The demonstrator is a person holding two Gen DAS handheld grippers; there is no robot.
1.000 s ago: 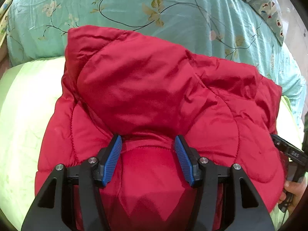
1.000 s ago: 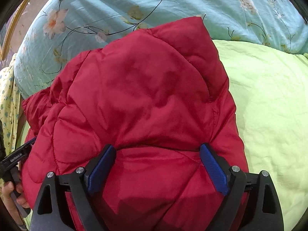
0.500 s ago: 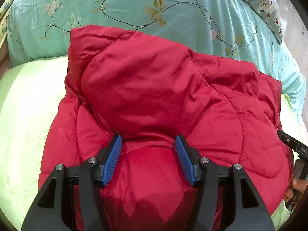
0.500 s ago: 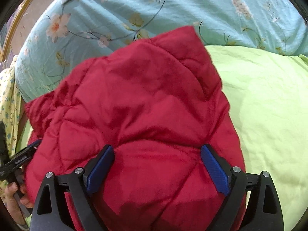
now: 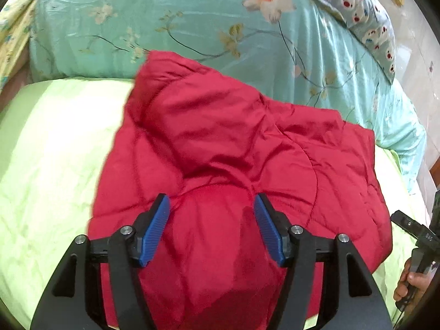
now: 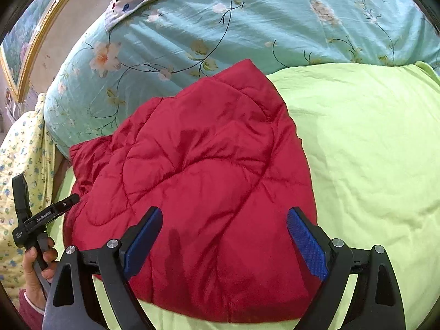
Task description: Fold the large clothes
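**Kid:** Where is the red jacket now?

**Helper:** It lies in a puffy bundle on the green sheet of the bed. Its far end touches the blue flower blanket behind it. The green sheet shows on both sides of the jacket.

**Kid:** Is it folded?

**Helper:** I think mostly. It looks doubled over into a thick pile with one rounded flap on top. So the fold looks almost done, but it is still lumpy.

**Kid:** What is the left gripper doing?

**Helper:** It is over the near end of the jacket. Its jaws have just been opening. A hump of red cloth sits between the blue pads, but they do not look like they squeeze it. I would say it is open about halfway.

**Kid:** And the right gripper?

**Helper:** It is wide open and holds nothing. It is over the near edge of the jacket. The jacket sits in the gap, below the jaws.

**Kid:** So which step is this?

**Helper:** I think it is letting go after a fold.

**Kid:** What comes next?

**Helper:** Maybe pat the jacket flat, or grab one end and fold it again. The jacket is puffy and slippery, so the grippers need a good, deep pinch, or the flap may spring open.
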